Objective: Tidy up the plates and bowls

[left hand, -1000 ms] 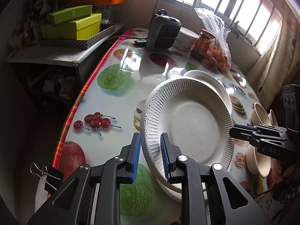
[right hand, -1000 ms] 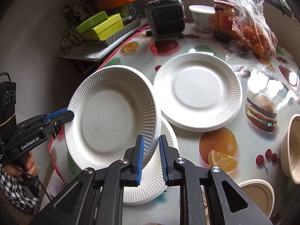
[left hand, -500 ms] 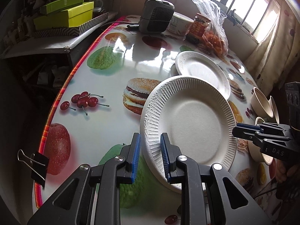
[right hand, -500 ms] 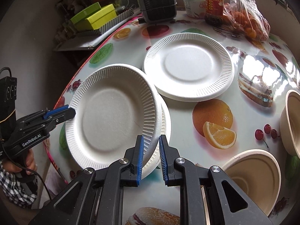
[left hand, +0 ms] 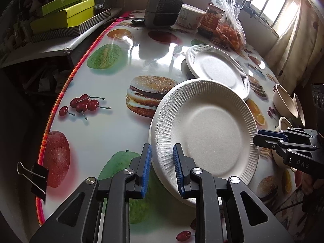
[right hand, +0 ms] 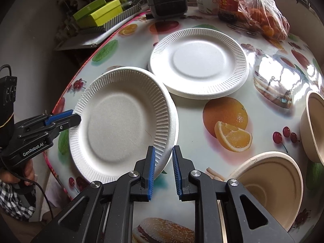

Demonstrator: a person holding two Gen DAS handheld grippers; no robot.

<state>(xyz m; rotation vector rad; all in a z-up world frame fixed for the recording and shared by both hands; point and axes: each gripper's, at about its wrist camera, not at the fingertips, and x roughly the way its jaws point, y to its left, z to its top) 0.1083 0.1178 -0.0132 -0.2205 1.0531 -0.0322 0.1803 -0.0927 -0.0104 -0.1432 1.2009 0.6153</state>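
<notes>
I hold a white paper plate (left hand: 208, 129) tilted above the fruit-printed surface (left hand: 113, 133), my left tool (left hand: 161, 167) clamped on its near rim and my right tool (right hand: 163, 167) clamped on the opposite rim. A second plate (right hand: 199, 63) lies flat just beyond.

daylight from windows (left hand: 269, 2) | tablecloth (right hand: 283, 68) glare | edges dark, perhaps blurred
</notes>
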